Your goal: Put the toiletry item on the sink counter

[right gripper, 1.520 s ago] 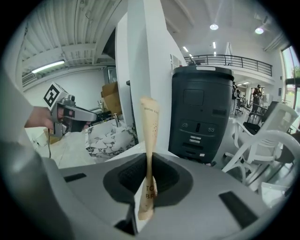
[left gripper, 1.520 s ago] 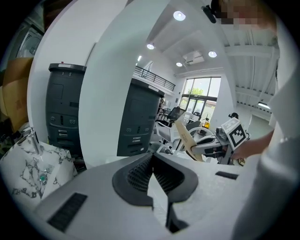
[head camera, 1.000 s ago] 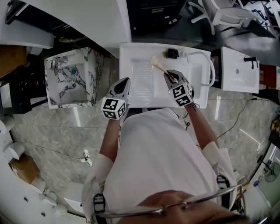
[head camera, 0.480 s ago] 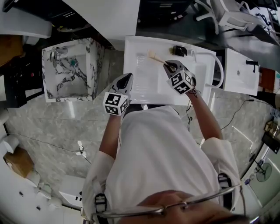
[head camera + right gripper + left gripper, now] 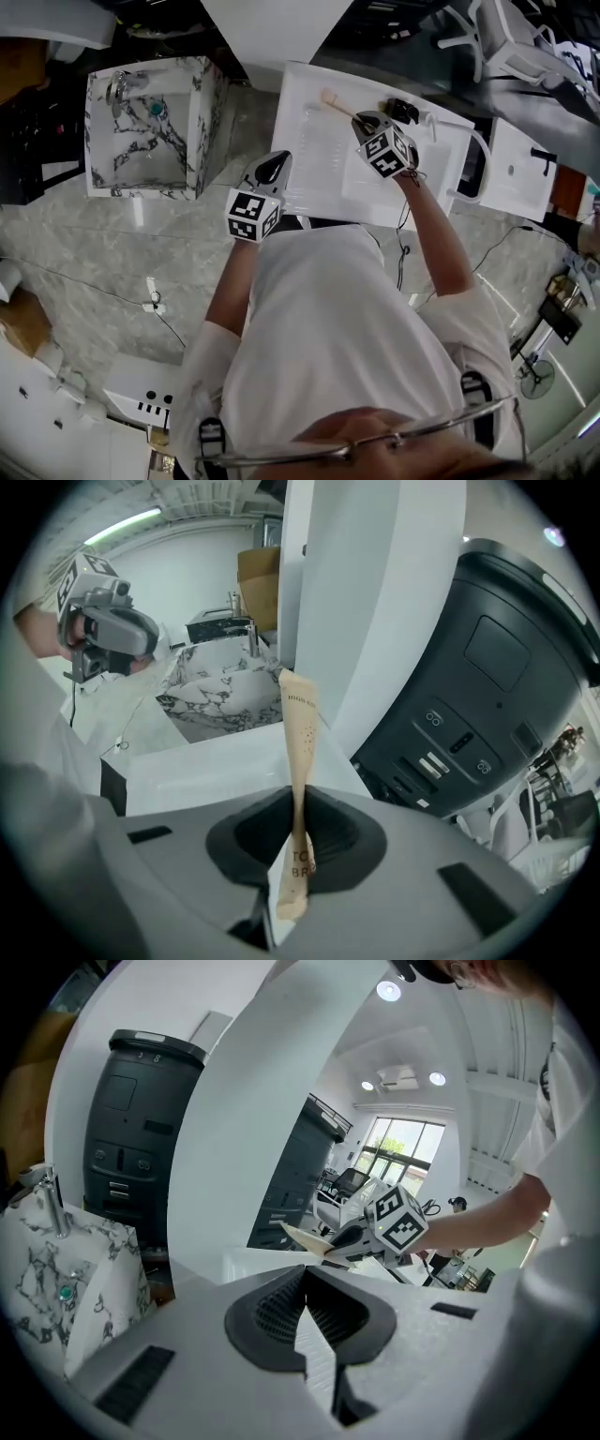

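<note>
A slim tan paper packet with print (image 5: 300,752) stands between the pads of my right gripper (image 5: 298,803), which is shut on it. In the head view the packet (image 5: 336,103) sticks out to the far left of the right gripper (image 5: 361,120), above the back part of the white sink unit (image 5: 319,178). My left gripper (image 5: 275,164) hangs over the unit's near left edge, jaws together and empty. In the left gripper view its pads (image 5: 305,1279) meet, and the right gripper (image 5: 352,1237) with the packet (image 5: 302,1236) shows beyond them.
A marble-patterned sink cube (image 5: 150,131) with a chrome tap stands to the left. A black faucet (image 5: 401,110) and a white hose sit at the white unit's back right. Another white basin (image 5: 520,169) is further right. Dark cabinets stand behind.
The right gripper has carried the packet further back and lower over the white unit and has rolled somewhat. The left gripper has sunk a little towards the unit's near left edge.
</note>
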Available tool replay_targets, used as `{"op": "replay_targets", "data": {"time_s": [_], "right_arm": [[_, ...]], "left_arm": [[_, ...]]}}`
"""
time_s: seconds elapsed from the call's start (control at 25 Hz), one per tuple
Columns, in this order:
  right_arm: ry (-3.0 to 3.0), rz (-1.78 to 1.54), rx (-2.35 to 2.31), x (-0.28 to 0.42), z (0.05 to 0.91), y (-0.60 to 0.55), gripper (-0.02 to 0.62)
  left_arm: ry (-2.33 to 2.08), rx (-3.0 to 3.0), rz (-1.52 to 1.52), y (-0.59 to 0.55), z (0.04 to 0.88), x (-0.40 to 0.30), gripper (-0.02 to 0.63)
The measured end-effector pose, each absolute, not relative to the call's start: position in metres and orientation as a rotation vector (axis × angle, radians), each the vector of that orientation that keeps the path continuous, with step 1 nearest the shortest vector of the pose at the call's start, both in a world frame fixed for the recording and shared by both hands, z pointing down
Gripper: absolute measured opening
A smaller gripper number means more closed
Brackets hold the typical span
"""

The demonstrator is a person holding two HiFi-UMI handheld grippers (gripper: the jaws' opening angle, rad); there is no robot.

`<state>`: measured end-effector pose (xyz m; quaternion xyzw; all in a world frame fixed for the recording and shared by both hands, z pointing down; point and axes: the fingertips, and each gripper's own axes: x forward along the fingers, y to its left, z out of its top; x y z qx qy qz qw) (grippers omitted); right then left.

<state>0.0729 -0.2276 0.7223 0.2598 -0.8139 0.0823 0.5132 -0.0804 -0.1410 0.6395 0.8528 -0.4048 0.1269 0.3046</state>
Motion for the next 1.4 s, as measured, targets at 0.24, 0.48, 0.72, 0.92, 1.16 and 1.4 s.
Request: {"op": "replay_targets", "data": {"time_s": [0.24,0.48,0.72,0.92,1.16,1.4], "right_arm": [[-1.903,0.12,0.532,0.065,0.758,-0.245,0.038],[-1.837,0.032,0.451,0.06,0.795,-0.262,0.041],[-1.781,-0.055,0.415,0.064,0.825,-0.285,0.041],[-1.73,-0.125,0.383,0.068,0.847,-0.292,0.044],[-1.702,-0.192,0.401,0.065,0.857,-0.301,0.073],[-1.71,-0.143,0.403,0.064,0.862,-0.304,0.171]], "left_arm": [[-1.059,2.254,0.347,-0.137,0.644,-0.08,0.005],[-1.065,2.223,0.358,-0.131,0.652,-0.089,0.005],[-1.097,2.191,0.37,-0.13,0.66,-0.103,0.005],[-1.107,2.17,0.386,-0.126,0.668,-0.111,0.005],[-1.116,2.152,0.396,-0.121,0.672,-0.117,0.005],[-1.122,2.141,0.398,-0.118,0.676,-0.12,0.005]]}}
